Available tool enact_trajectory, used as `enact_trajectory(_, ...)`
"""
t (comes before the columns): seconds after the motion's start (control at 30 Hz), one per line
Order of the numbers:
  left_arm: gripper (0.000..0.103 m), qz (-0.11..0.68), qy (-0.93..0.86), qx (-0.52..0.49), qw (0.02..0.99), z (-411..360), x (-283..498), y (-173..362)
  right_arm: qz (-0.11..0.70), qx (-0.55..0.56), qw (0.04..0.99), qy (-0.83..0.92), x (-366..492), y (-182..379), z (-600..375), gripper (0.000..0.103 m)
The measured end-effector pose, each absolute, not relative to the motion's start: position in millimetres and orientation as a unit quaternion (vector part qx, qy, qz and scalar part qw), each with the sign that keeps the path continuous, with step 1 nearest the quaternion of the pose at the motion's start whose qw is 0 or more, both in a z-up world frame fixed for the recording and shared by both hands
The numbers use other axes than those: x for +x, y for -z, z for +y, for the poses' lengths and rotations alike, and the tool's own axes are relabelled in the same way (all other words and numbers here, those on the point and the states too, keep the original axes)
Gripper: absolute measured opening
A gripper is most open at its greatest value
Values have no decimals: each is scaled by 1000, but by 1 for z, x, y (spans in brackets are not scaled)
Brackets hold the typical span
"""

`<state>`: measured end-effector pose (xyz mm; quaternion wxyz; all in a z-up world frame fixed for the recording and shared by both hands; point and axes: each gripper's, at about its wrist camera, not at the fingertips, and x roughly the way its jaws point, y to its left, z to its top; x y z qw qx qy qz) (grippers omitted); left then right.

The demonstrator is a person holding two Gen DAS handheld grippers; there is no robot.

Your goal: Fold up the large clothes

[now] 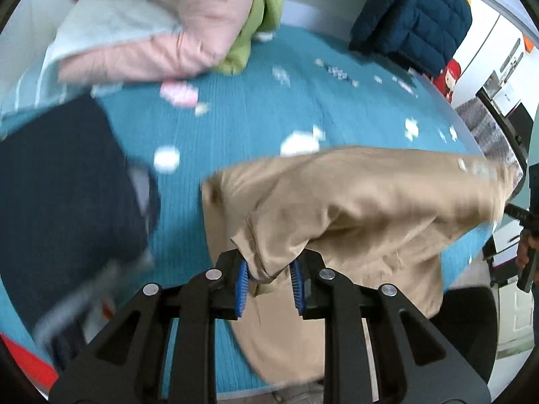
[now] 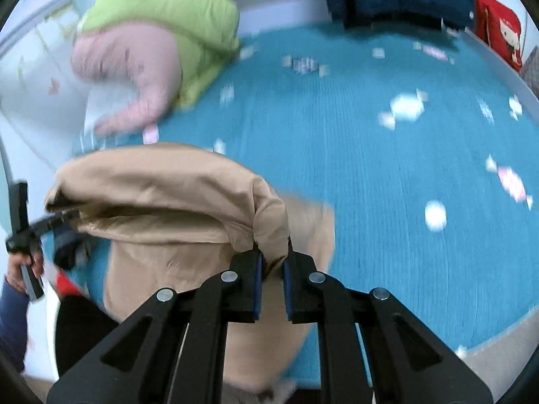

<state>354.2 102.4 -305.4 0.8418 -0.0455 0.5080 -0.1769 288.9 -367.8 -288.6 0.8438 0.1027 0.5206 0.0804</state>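
A tan garment (image 1: 337, 202) hangs lifted over the teal bedspread (image 1: 269, 107), stretched between both grippers, its lower part draped on the bed's front edge. My left gripper (image 1: 269, 279) is shut on a bunched corner of it. My right gripper (image 2: 272, 271) is shut on the other bunched corner of the tan garment (image 2: 161, 185). The right gripper shows at the far right of the left wrist view (image 1: 525, 235), and the left gripper at the far left of the right wrist view (image 2: 23, 232). Both views are motion-blurred.
A pink padded jacket (image 1: 175, 27) and a green jacket (image 1: 266, 10) lie piled at the back left. A navy and yellow puffer jacket (image 1: 414, 17) sits at the back. A dark navy garment (image 1: 60, 195) lies left. A red cushion (image 2: 502, 33) is at the back right.
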Motion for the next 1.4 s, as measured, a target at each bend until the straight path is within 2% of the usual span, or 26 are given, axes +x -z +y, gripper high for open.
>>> enact_trajectory(0.23,21,556,158,-63,814,117,303,365,636,93,763,-67,232,375,-348,10)
enact_trajectory(0.3,23,567,156,-59,806,118,298,373,639,77,763,-49,227,381,-344,16)
enact_trajectory(0.4,34,564,158,-50,809,121,286,366,636,108,763,-33,222,374,-356,27)
enact_trajectory(0.5,52,558,138,-48,817,132,275,348,618,99,779,-20,211,348,-363,39)
enact_trajectory(0.53,56,544,129,-43,828,134,270,338,609,97,787,-19,207,338,-363,40)
enact_trajectory(0.63,58,506,123,-61,852,138,261,315,564,125,816,-35,201,314,-361,40)
enact_trajectory(0.7,58,486,125,-86,861,137,264,306,537,144,830,-49,206,307,-350,36)
enact_trajectory(0.8,59,482,137,-109,858,123,277,306,534,158,827,-74,224,319,-323,22)
enact_trajectory(0.83,64,489,144,-108,853,117,282,309,541,157,822,-80,231,329,-313,19)
enact_trajectory(0.87,68,502,141,-95,848,107,288,320,557,141,816,-70,237,344,-304,13)
enact_trajectory(0.93,67,552,124,-64,822,89,298,358,587,124,799,-43,250,378,-300,9)
enact_trajectory(1.0,67,578,109,-62,807,84,300,385,616,132,776,-12,257,413,-311,0)
enact_trajectory(1.1,69,592,99,-73,797,83,300,409,616,197,763,-9,258,435,-330,0)
enact_trajectory(1.17,69,588,96,-67,800,81,301,408,621,183,762,-9,260,430,-326,0)
enact_trajectory(1.23,69,587,99,-70,800,81,303,404,618,180,765,-7,261,417,-325,0)
enact_trajectory(1.33,69,563,101,-109,813,97,301,385,570,205,796,-6,267,380,-325,4)
enact_trajectory(1.4,75,548,96,-138,820,109,298,377,541,225,810,-19,278,363,-314,5)
